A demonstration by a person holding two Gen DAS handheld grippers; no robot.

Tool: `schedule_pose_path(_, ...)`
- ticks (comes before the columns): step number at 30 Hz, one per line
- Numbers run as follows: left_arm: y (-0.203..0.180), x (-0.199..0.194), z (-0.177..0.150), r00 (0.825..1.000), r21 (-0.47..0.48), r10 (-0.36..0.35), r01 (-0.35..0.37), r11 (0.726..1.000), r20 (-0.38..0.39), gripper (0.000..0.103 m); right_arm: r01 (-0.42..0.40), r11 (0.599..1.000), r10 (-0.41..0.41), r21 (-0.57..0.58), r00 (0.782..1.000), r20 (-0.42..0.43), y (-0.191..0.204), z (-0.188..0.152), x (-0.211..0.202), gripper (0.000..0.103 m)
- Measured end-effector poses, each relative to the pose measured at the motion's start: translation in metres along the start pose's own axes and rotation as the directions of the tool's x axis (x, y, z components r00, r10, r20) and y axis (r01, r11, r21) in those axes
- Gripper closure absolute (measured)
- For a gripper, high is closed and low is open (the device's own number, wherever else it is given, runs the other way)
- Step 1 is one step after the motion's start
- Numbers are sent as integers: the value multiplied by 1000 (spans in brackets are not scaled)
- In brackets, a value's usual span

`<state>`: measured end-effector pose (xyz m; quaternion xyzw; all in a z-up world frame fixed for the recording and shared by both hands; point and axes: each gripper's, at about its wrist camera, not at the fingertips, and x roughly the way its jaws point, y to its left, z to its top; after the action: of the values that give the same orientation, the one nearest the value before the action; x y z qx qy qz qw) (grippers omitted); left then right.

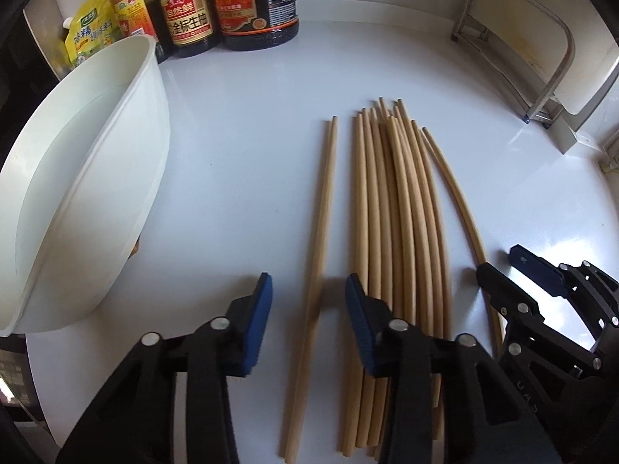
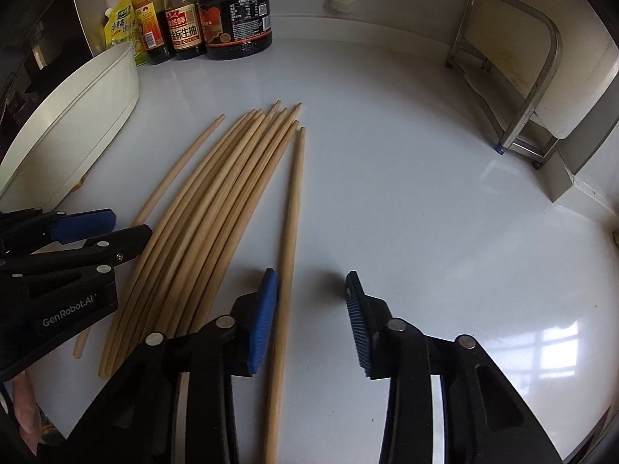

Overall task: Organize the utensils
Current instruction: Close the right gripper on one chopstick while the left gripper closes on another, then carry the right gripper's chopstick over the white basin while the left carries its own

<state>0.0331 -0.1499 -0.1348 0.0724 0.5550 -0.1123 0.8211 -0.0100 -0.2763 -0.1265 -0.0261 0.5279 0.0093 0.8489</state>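
Note:
Several long wooden chopsticks lie side by side on the white counter (image 1: 240,154) as a bundle (image 1: 390,212) (image 2: 216,212). One chopstick (image 1: 323,212) lies apart on the bundle's left, between the blue pads of my left gripper (image 1: 308,290), which stands open around it without pressing. Another lone chopstick (image 2: 290,232) lies on the bundle's right, inside my open right gripper (image 2: 311,282), close against its left pad and clear of the right one. Each gripper also shows in the other's view: the right gripper (image 1: 501,261), the left gripper (image 2: 131,224).
A tall white tub (image 1: 151,89) (image 2: 127,73) stands at the left, tilted in the view. Sauce bottles (image 1: 232,4) (image 2: 216,11) line the back wall. A metal rack (image 1: 522,58) (image 2: 514,77) holding a board stands at the back right. Bare counter (image 2: 445,193) lies right of the chopsticks.

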Motion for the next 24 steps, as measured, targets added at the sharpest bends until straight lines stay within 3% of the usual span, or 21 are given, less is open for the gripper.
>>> schedule_pose_path(1, -4, -1, 0, 1000, 8, -9, 9, 1000, -5, 90, -1, 1000, 1, -8, 1000, -2, 2, 0, 0, 84)
schedule_pose_path(3, -9, -1, 0, 999, 14, -33, 33, 999, -17, 96, 4, 1000, -4, -20, 1000, -6, 5, 0, 0, 95)
schedule_pose_path(14, -6, 1, 1, 988, -51, -142, 139, 989, -57, 96, -35, 997, 36, 65, 999, -15, -11, -3, -3, 97)
schedule_pose_path(24, 8, -25, 3, 991, -21, -135, 135, 991, -14, 96, -67, 987, 67, 147, 998, 4, -20, 1, -21, 97)
